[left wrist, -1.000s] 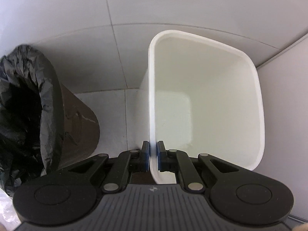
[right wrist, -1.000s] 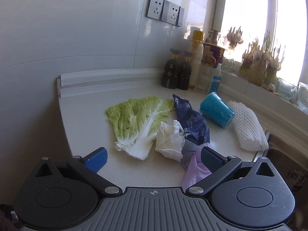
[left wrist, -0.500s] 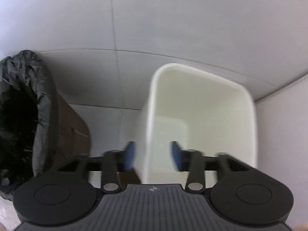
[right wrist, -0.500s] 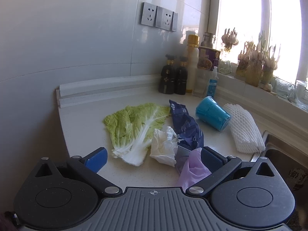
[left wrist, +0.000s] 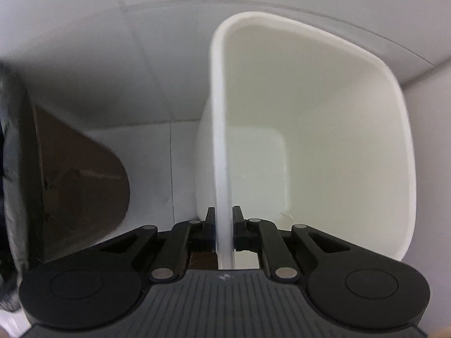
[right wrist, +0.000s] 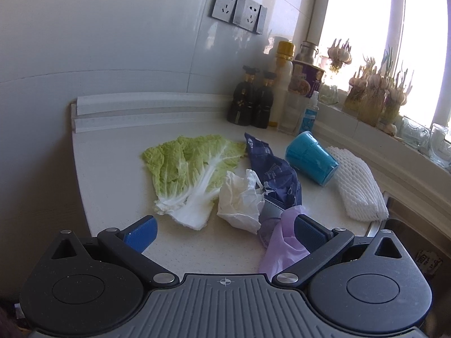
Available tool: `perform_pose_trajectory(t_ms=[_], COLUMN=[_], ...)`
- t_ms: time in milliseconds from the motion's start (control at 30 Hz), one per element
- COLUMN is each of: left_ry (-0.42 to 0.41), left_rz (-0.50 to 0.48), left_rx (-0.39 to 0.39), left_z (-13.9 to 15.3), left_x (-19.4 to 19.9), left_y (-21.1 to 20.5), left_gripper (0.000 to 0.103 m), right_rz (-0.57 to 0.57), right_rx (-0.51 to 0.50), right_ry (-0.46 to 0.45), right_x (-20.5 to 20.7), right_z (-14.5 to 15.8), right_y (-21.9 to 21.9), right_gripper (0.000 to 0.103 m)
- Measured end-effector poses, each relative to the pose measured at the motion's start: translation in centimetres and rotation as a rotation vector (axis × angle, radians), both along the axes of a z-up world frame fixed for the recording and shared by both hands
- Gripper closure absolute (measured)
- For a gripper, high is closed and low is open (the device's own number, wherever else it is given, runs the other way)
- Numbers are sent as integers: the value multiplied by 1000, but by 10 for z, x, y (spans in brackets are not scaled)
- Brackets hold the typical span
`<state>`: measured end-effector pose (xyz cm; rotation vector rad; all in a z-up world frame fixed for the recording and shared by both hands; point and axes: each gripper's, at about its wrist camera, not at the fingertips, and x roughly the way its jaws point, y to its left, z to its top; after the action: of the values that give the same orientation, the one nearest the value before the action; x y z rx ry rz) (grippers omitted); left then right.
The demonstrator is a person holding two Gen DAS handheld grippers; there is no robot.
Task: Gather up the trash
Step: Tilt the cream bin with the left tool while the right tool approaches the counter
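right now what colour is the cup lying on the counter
Blue cup, seen best in the right wrist view.

Two grey wall sockets (right wrist: 238,8) sit side by side high on the white tiled wall (right wrist: 112,42); below them a long white strip (right wrist: 146,105) runs along the back of the white counter (right wrist: 110,169); two dark bottles (right wrist: 253,101) stand close together near the corner; just beside them is a tall white bottle with a yellow cap (right wrist: 283,79); next to that stands a purple tub (right wrist: 305,80); a small clear bottle with a blue label (right wrist: 310,112) stands in front; garlic bulbs with green shoots (right wrist: 375,90) sit along the bright window sill (right wrist: 366,132); some clear glass jars (right wrist: 434,143) stand at the far right; the floor has pale tiles (left wrist: 146,169).
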<state>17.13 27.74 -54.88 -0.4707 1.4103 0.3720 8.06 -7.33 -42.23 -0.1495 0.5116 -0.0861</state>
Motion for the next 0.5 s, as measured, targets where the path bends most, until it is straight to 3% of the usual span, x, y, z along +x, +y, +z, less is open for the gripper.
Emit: perform_pose_trajectory(t_ms=[133, 400, 500], left_ry=[-26, -73, -98], left_rz=[-20, -42, 24], left_rx=[-16, 105, 111], left_z=[14, 38, 36], left_x=[-14, -27, -35], left_y=[7, -7, -17], left_gripper=[95, 95, 95], right_rz=[3, -9, -20], right_rx=[63, 95, 78], right_ry=[-2, -10, -3], right_x=[-4, -3, 1], right_z=[4, 7, 4], right_y=[-8, -13, -12], right_gripper=[0, 0, 0])
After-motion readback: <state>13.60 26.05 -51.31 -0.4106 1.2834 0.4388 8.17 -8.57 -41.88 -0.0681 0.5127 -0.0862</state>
